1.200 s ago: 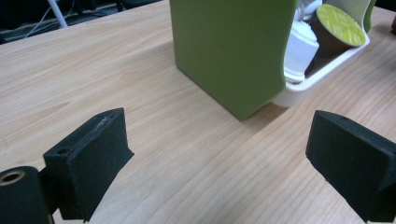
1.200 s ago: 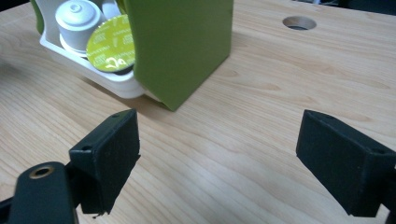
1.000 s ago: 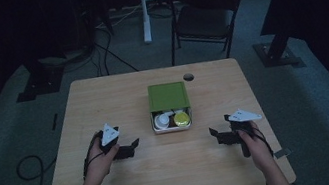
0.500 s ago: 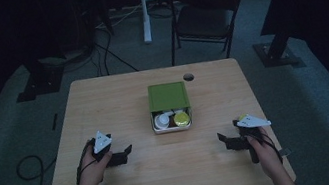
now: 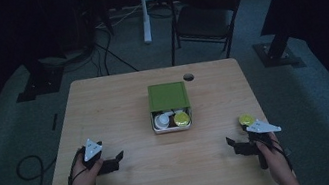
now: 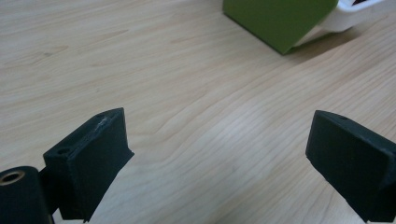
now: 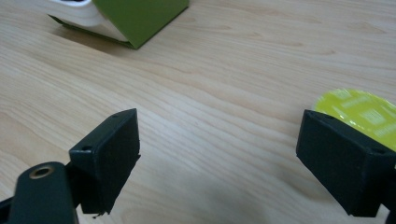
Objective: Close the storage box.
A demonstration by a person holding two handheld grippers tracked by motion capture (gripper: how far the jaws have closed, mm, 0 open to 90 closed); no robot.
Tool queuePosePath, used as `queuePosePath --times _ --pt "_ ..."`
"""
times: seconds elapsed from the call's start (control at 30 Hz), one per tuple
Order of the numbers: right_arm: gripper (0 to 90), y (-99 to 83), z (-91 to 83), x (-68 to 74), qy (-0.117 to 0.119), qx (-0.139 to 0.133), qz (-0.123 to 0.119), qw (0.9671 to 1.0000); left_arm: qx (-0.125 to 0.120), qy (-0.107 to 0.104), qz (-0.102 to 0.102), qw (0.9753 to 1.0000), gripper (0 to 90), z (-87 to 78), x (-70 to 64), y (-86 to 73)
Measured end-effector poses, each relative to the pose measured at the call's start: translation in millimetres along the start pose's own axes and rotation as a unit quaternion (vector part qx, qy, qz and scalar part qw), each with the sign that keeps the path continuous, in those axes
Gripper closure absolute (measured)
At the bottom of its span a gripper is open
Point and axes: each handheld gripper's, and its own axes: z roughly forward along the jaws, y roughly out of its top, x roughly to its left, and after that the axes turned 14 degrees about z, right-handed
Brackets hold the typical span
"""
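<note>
Both claws released, jaws wide, resting low on tabletop [image 5: 119, 105]. Yellow pod [image 5: 245, 119] lay just at right claw [image 5: 232, 143] one o'clock, box [image 5: 168, 97] well apart at eleven. Risk: right jaw nudging pod away; left claw [image 5: 117, 157] idle.

**Dim studio set up for recording**

A light wooden table [image 5: 119, 105] stands on grey carpet, with a black folding chair [image 5: 205, 20] at the far side, black stand bases [image 5: 277, 51] right and left, and loose cables [image 5: 110, 51].
</note>
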Motion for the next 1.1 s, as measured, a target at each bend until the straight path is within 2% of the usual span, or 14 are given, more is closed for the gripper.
queuePosePath --times 0.1,0.37,0.53,0.67,0.73,0.83,0.93,1.1 --pt "13.2 -3.2 -5.8 -4.3 -0.006 0.000 0.003 1.0000 0.008 0.007 -0.008 0.9999 6.2 -6.0 3.5 -8.9" --pt "13.2 -13.1 -17.0 -15.2 -0.022 0.010 0.016 0.9996 0.030 0.019 -0.011 0.9993 6.3 -17.3 8.5 -25.1" --pt "12.8 -18.8 -20.9 -20.0 -0.035 0.019 0.036 0.9986 0.025 0.034 -0.028 0.9987 6.3 -23.9 12.7 -33.7" --pt "12.8 -23.0 -23.4 -23.8 -0.056 0.026 0.035 0.9975 0.042 0.044 -0.034 0.9976 6.2 -28.9 16.2 -41.9" --pt "12.8 -24.9 -24.1 -25.9 -0.065 0.029 0.036 0.9968 0.056 0.052 -0.035 0.9964 6.3 -32.1 17.9 -46.0" --pt "12.8 -26.7 -24.1 -28.4 -0.082 0.031 0.044 0.9952 0.083 0.066 -0.053 0.9930 6.3 -36.6 20.9 -52.2" --pt "12.8 -27.4 -23.8 -30.4 -0.094 0.031 0.055 0.9936 0.094 0.077 -0.071 0.9901 6.3 -40.7 23.8 -57.3" --pt "12.8 -27.6 -22.8 -33.1 -0.121 0.030 0.068 0.9898 0.106 0.080 -0.087 0.9873 6.3 -45.9 27.1 -64.4"
